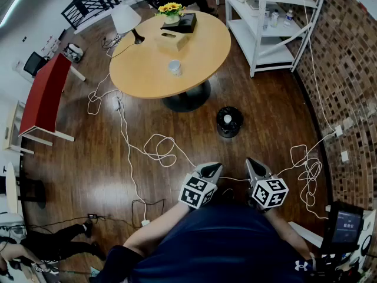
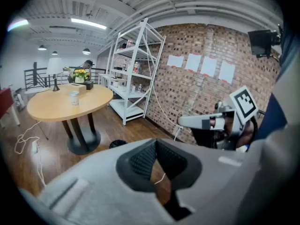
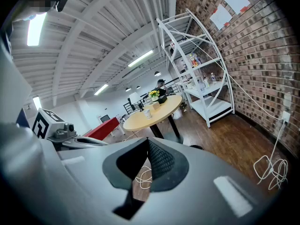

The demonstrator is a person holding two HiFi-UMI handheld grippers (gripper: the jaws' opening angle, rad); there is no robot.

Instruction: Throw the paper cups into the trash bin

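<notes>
A white paper cup [image 1: 175,67] stands on the round wooden table [image 1: 147,75]; it also shows in the left gripper view [image 2: 74,98] and the right gripper view [image 3: 146,113]. The black trash bin [image 1: 229,121] sits on the floor beside the table's foot, with something white inside it. My left gripper [image 1: 211,168] and right gripper [image 1: 253,166] hover side by side close to my body, well short of the bin and table. Both are shut, with nothing between their jaws [image 2: 156,142] [image 3: 147,140].
A tissue box [image 1: 169,39], a flower pot [image 1: 171,10] and a lamp [image 1: 126,19] share the table. A white shelf unit [image 1: 265,22] stands by the brick wall on the right. White cables [image 1: 159,149] loop over the wooden floor. A red board [image 1: 44,93] leans at the left.
</notes>
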